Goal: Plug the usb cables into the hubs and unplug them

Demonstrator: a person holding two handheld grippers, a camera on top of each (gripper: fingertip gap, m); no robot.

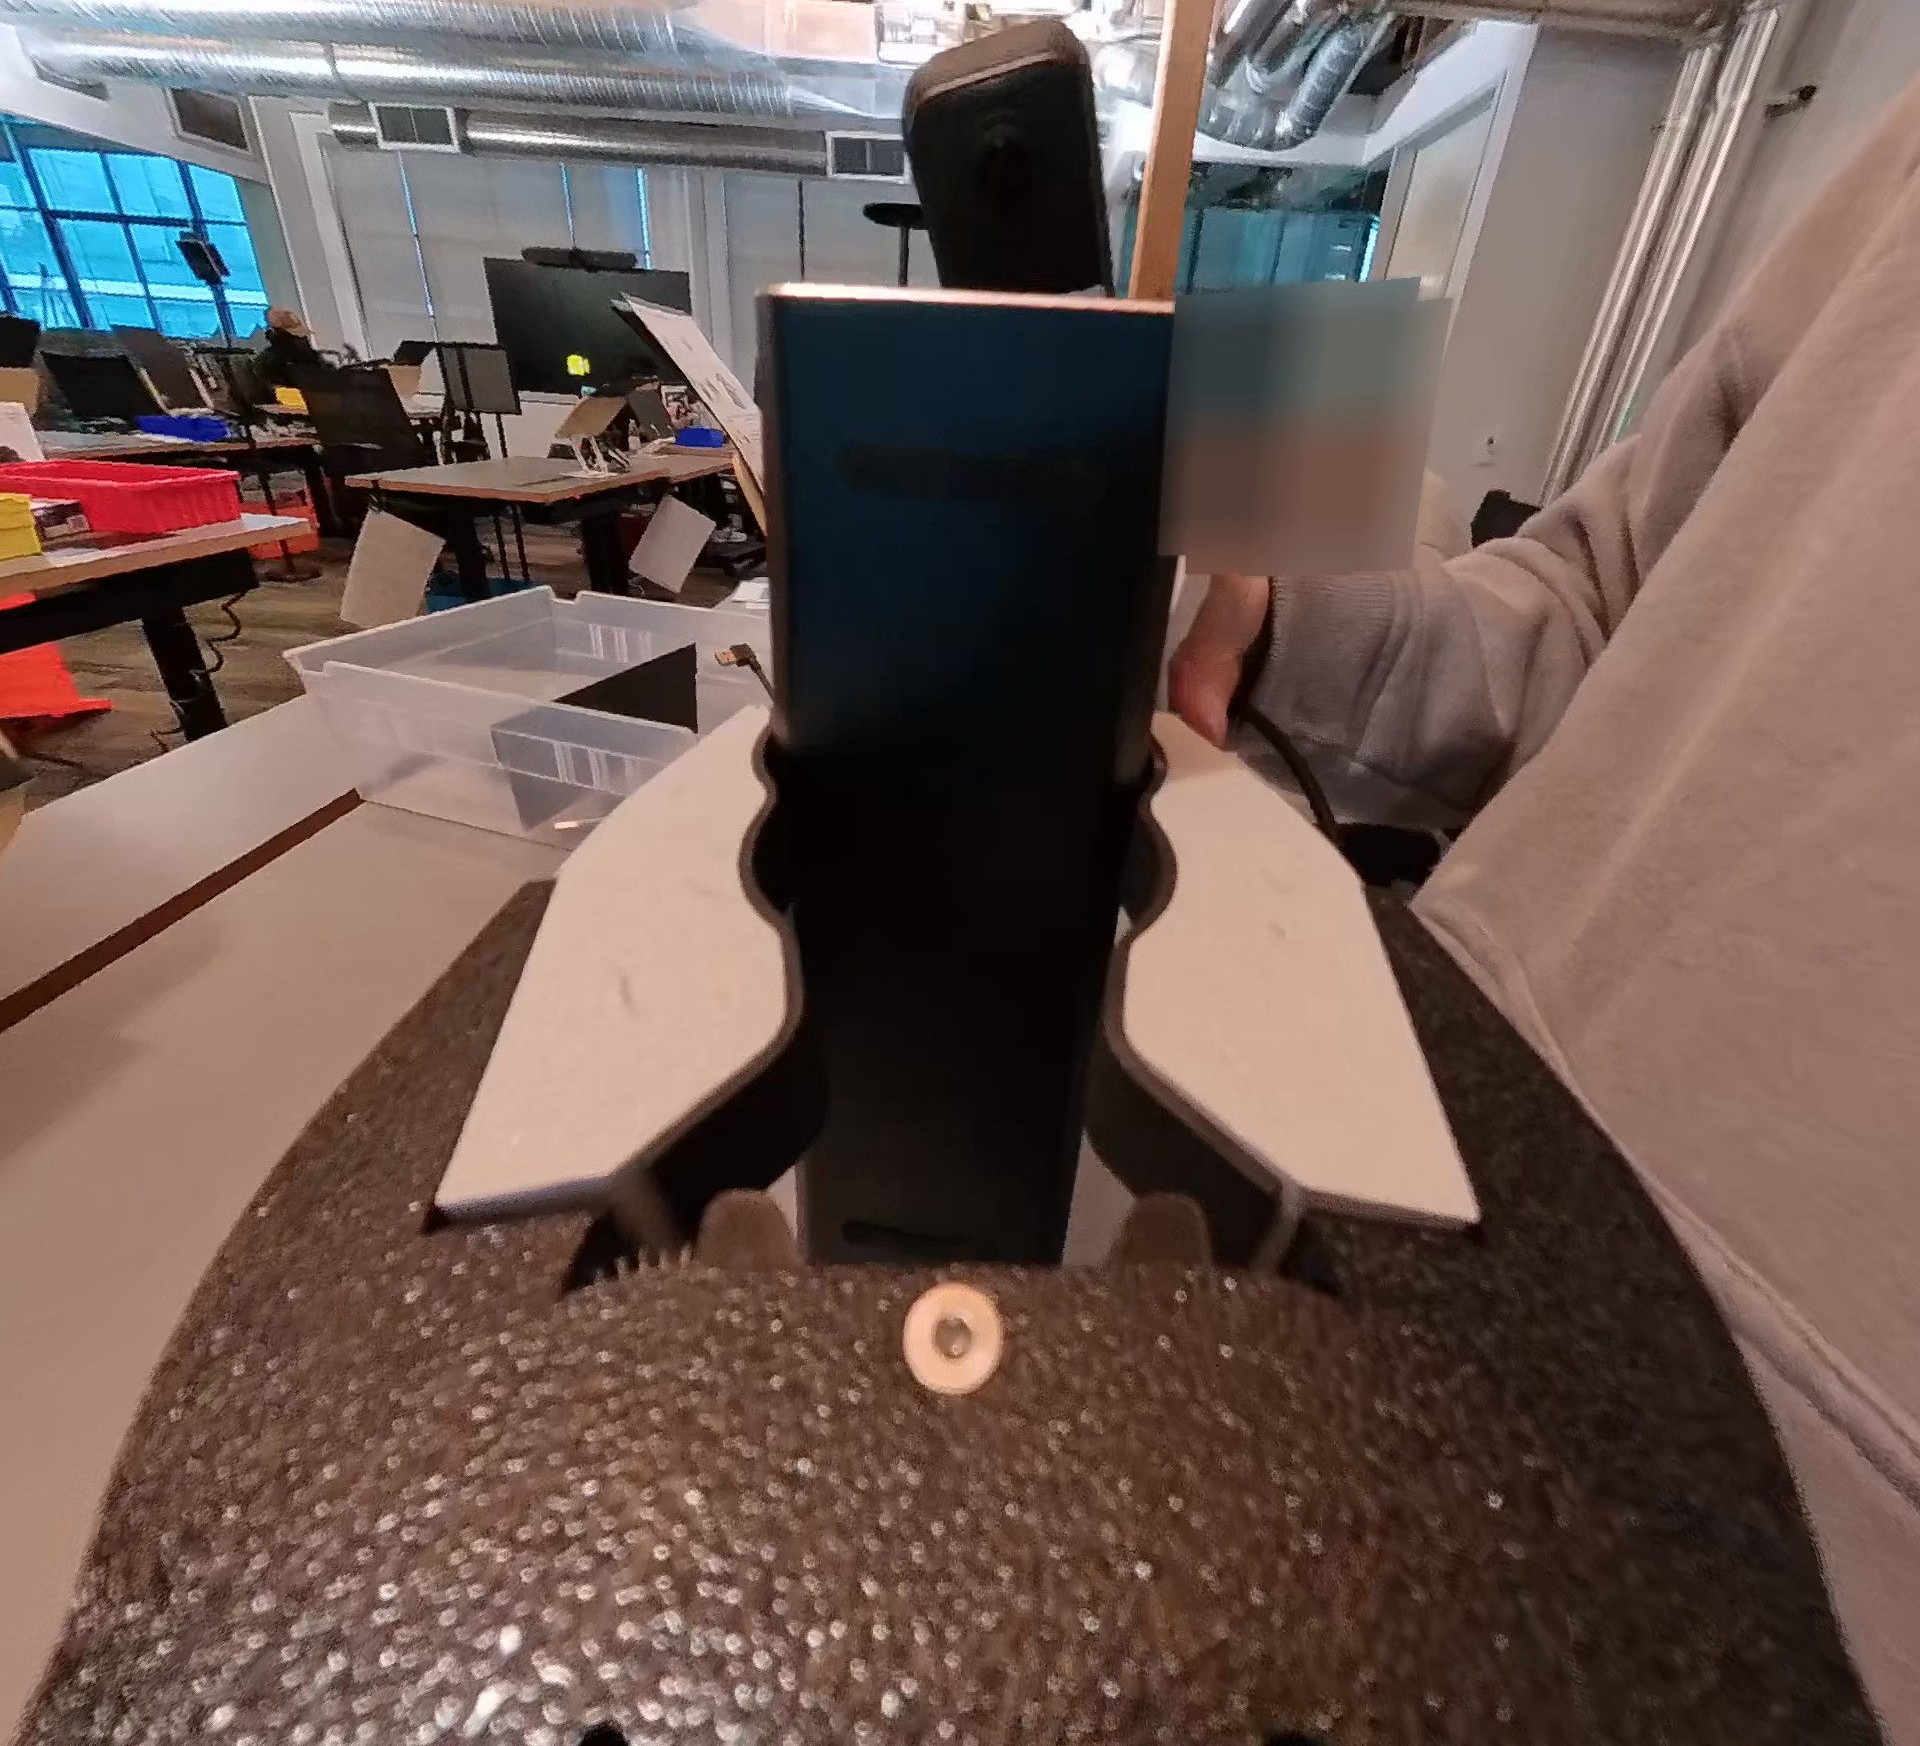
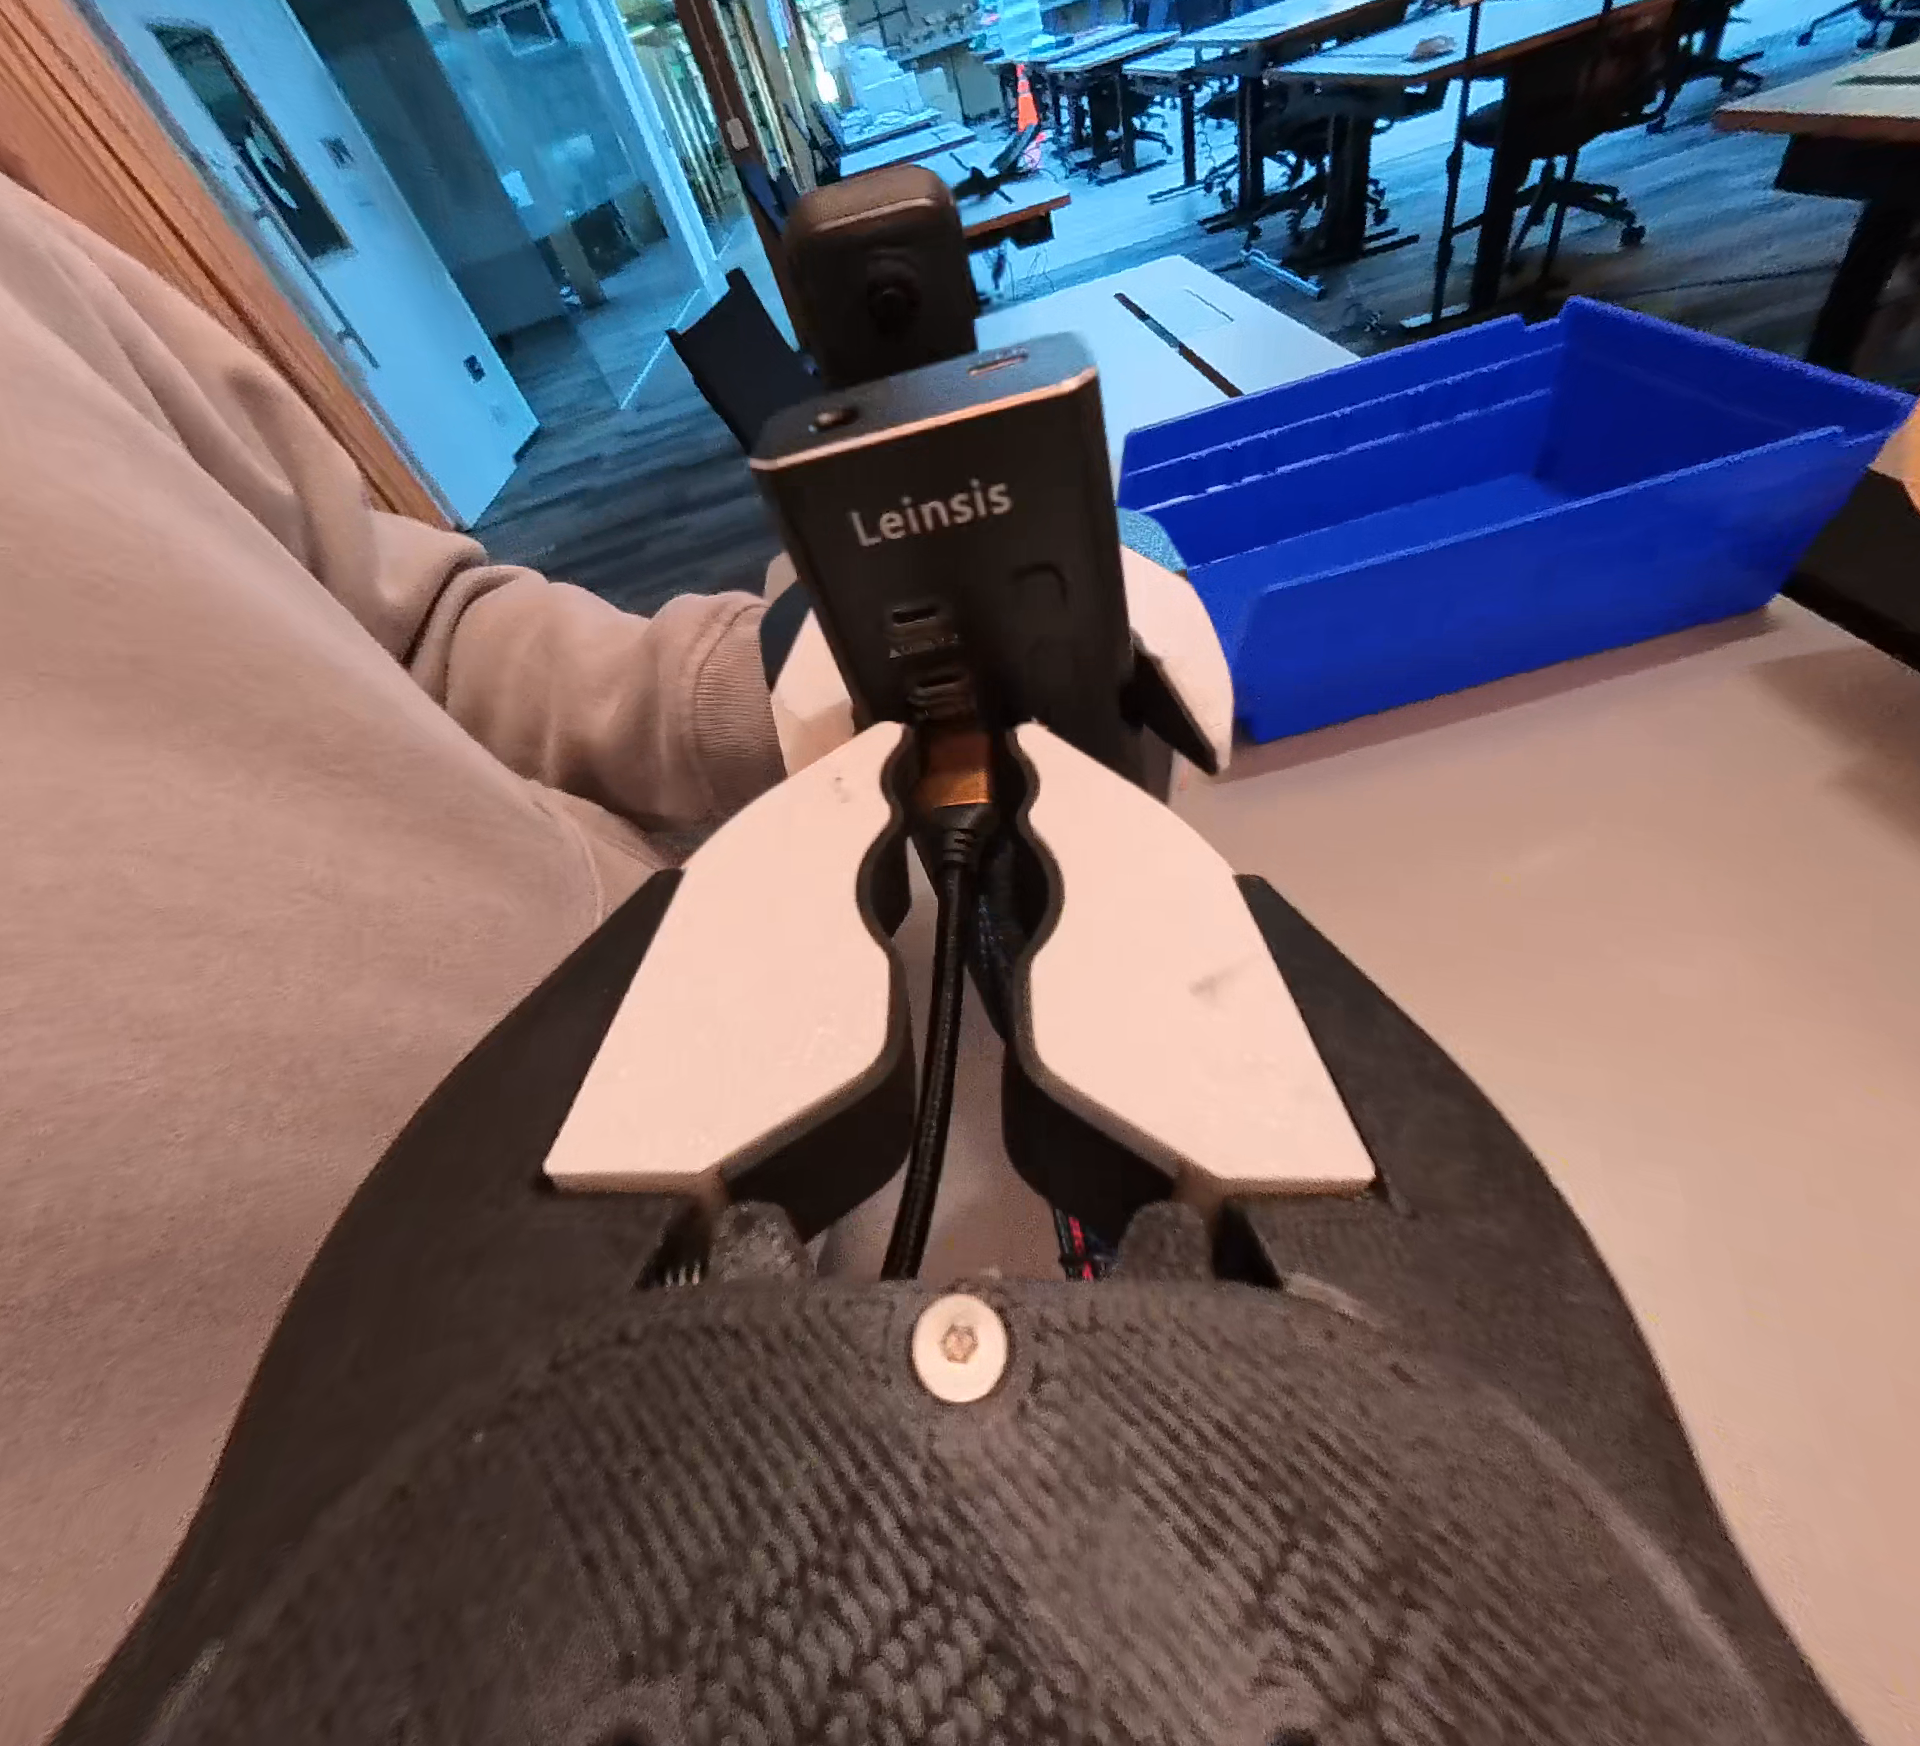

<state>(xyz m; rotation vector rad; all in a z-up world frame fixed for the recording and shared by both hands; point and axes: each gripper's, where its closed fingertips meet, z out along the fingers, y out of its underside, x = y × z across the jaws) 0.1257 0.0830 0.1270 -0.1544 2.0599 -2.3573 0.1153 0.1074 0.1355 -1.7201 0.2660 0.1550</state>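
The hub (image 2: 940,543) is a dark, slim metal block standing upright above the table, ports facing the right wrist view. The USB cable (image 2: 940,1000), black and braided, has its gold-collared plug (image 2: 951,766) seated in the hub's lowest port.

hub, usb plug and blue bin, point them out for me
hub (image 2: 935,553): right wrist view, its dark front face.
usb plug (image 2: 951,777): right wrist view, its gold shell at the hub's lower port.
blue bin (image 2: 1475,616): right wrist view, its near wall.
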